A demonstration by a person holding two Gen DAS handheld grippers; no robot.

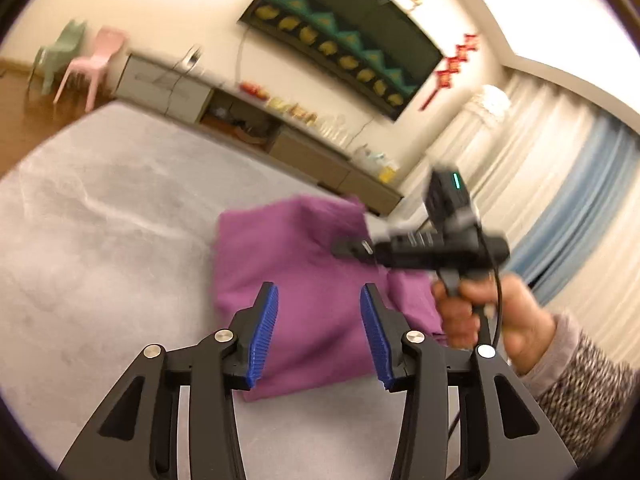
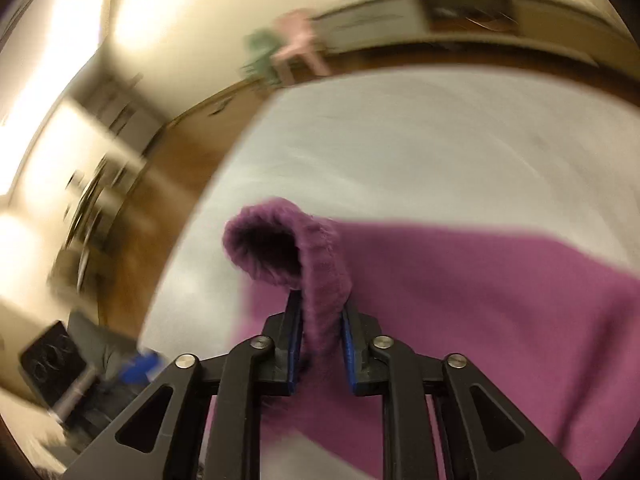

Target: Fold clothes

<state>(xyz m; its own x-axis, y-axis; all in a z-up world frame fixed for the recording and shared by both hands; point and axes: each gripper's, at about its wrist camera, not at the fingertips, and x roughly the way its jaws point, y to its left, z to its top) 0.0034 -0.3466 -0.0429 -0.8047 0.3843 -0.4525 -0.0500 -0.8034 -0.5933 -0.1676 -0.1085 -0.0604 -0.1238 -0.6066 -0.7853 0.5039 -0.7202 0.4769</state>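
1. My left gripper (image 1: 318, 330) hovered with its jaws spread, empty, over the purple sweater (image 1: 304, 280) on the grey carpet (image 1: 120, 240).
2. My right gripper (image 2: 320, 344) pinched the sweater's ribbed cuff (image 2: 320, 272), rising toward 12 o'clock.

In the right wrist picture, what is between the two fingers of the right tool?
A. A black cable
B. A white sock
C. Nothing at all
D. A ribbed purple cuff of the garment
D: the right tool has its blue pads closed on the ribbed cuff of the purple garment, and the open end of the cuff curls up above the fingertips.
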